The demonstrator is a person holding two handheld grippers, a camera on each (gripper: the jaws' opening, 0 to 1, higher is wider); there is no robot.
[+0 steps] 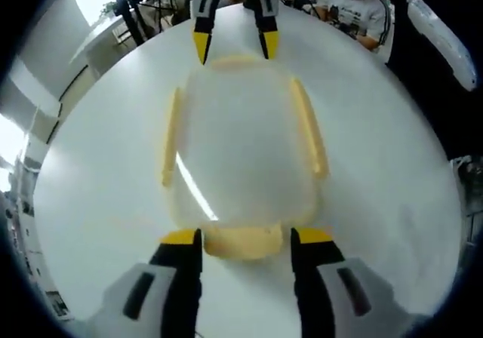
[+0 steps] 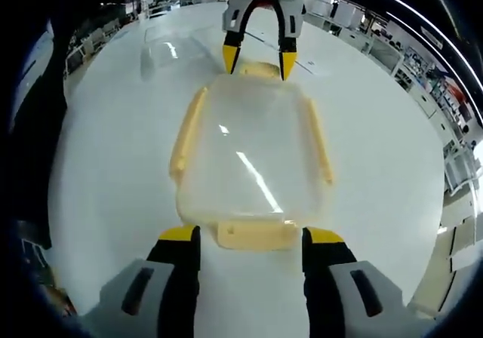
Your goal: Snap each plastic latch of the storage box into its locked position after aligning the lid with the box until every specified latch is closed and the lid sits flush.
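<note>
Your clear plastic storage box (image 1: 241,157) with its translucent lid sits in the middle of the white round table (image 1: 392,187), pale yellow latches on all four sides. The two long side latches (image 1: 170,136) look splayed outward, so likely unlocked, though glare makes that hard to confirm. You appear to be at the latching step, working the short ends: the near end latch (image 1: 243,241) lies between the spread jaws of your left gripper (image 1: 245,237), and the opposite end latch (image 2: 253,234) lies between the parted jaws of your right gripper (image 2: 251,236). Neither is clamped on anything. The two grippers face each other across the box, low and level. Next, press each end tab down and inward until it snaps.
</note>
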